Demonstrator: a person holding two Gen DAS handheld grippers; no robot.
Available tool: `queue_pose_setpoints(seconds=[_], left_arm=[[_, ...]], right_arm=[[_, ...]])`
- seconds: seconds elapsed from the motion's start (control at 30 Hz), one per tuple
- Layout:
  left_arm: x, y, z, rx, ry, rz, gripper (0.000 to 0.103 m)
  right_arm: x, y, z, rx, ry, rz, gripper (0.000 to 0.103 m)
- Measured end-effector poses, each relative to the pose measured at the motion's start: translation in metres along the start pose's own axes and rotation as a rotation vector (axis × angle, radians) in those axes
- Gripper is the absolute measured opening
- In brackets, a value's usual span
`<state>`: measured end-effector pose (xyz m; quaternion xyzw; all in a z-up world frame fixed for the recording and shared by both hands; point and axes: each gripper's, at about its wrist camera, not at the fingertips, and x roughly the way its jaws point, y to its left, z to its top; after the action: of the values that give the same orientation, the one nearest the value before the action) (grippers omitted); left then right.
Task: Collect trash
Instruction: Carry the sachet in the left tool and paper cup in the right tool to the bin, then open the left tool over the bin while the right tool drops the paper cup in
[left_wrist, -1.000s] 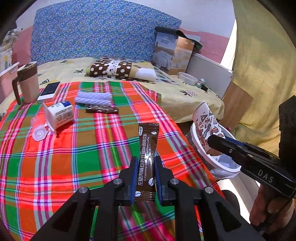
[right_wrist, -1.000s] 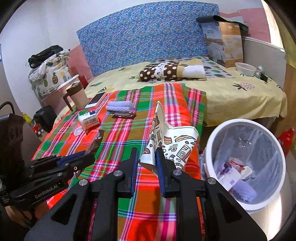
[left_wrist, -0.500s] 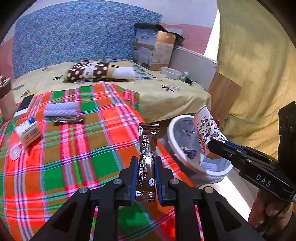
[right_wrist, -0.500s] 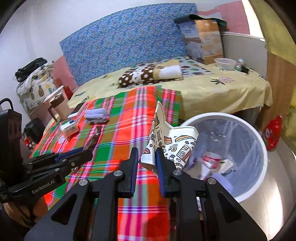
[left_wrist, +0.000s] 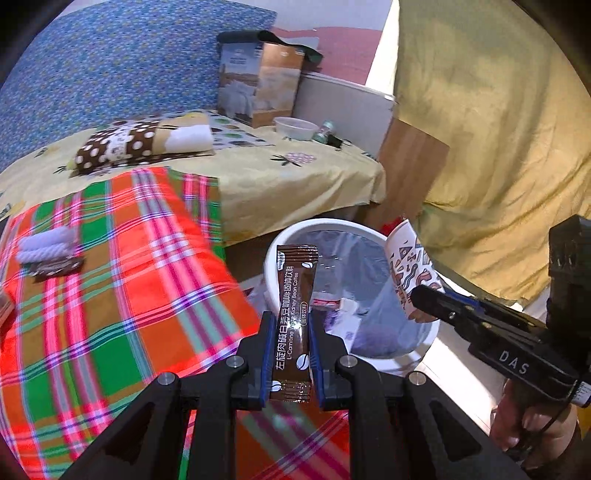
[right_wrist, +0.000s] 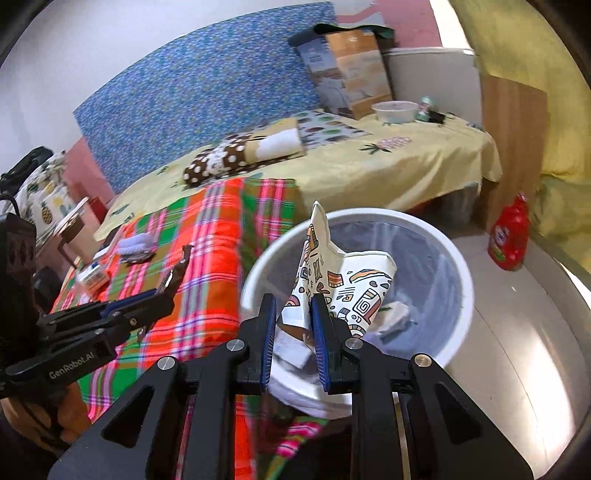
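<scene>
My left gripper (left_wrist: 290, 325) is shut on a brown coffee sachet (left_wrist: 293, 317), held upright at the near rim of the white trash bin (left_wrist: 314, 227). My right gripper (right_wrist: 293, 310) is shut on a crushed patterned paper cup (right_wrist: 347, 284), held over the bin (right_wrist: 463, 291). The bin is lined with a clear bag and holds several wrappers. In the left wrist view the cup (left_wrist: 406, 266) and right gripper (left_wrist: 421, 293) hang over the bin's right rim. In the right wrist view the left gripper (right_wrist: 168, 290) holds the sachet (right_wrist: 177, 271) over the plaid cloth.
A plaid cloth (left_wrist: 110, 288) covers the bed edge, with a white rope bundle (left_wrist: 46, 243) and a dark wrapper (left_wrist: 55, 269) on it. A small white box (right_wrist: 92, 275) lies there too. A red bottle (right_wrist: 508, 236) stands on the floor past the bin.
Both grippers have swung right from over the plaid cloth to the bin. The cup now hangs over the bin's opening and the sachet is at its rim.
</scene>
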<state>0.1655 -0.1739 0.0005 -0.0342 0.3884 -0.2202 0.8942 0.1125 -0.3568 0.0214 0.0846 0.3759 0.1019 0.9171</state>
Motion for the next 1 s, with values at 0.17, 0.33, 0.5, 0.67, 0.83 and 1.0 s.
queue_pose_setpoints(seconds=[0.17, 0.33, 0.5, 0.67, 0.83, 1.0], left_arm=[[0.024, -0.013, 0.007, 0.016, 0.029, -0.029, 0.018], [0.041, -0.021, 0.009, 0.025, 0.05, -0.046, 0.018], [0.058, -0.026, 0.012, 0.034, 0.073, -0.06, 0.018], [0.075, -0.027, 0.015, 0.034, 0.091, -0.065, 0.018], [0.084, -0.03, 0.018, 0.039, 0.091, -0.074, 0.018], [0.091, -0.03, 0.019, 0.038, 0.097, -0.068, 0.018]], right_arm=[[0.006, -0.012, -0.001, 0.03, 0.015, -0.018, 0.022], [0.012, -0.022, -0.003, 0.052, 0.037, -0.028, 0.022], [0.016, -0.031, -0.005, 0.062, 0.062, -0.027, 0.022], [0.022, -0.037, -0.008, 0.079, 0.094, -0.023, 0.022], [0.023, -0.043, -0.009, 0.09, 0.108, -0.033, 0.027], [0.021, -0.045, -0.009, 0.095, 0.103, -0.041, 0.032]])
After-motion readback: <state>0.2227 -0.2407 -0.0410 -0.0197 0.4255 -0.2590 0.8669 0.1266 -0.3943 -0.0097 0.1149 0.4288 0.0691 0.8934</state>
